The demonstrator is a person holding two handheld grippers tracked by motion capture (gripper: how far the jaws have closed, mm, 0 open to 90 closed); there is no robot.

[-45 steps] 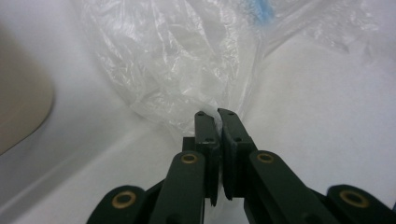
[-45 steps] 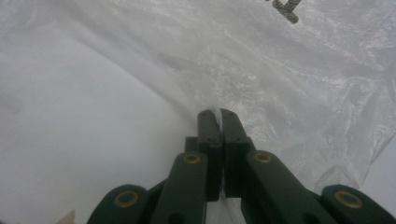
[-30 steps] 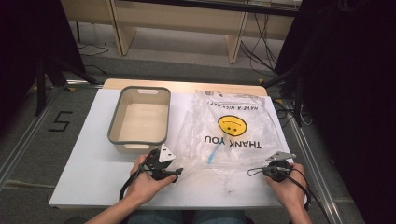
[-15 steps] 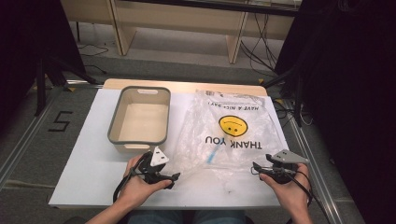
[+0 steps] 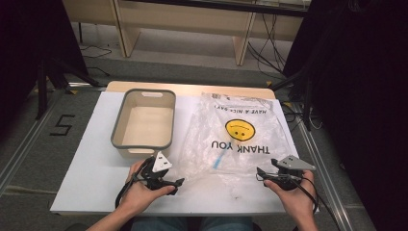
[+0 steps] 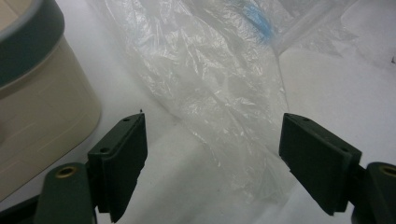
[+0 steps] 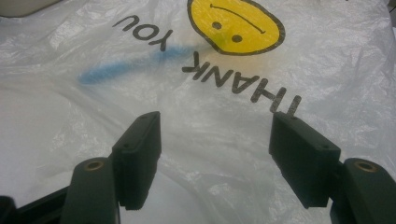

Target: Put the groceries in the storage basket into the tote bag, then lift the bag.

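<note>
High view: a clear plastic bag (image 5: 238,139) printed with a yellow smiley and "THANK YOU" lies flat on the white counter (image 5: 91,159), just beside the grey-rimmed bin (image 5: 144,122). The left gripper (image 5: 178,183) sits at the bag's near left corner, the right gripper (image 5: 260,172) at its near right corner, each held in a hand, with the bag's near edge between them. A blue streak (image 5: 219,161) shows through the bag's plastic.

Left gripper view: the jaws stand wide apart, holding nothing, above the bag's (image 6: 219,93) crinkled near edge; the bin's (image 6: 42,102) cream wall is beside the bag.

Right gripper view: the jaws stand wide apart over the bag (image 7: 201,130), empty, below the printed lettering and smiley
</note>
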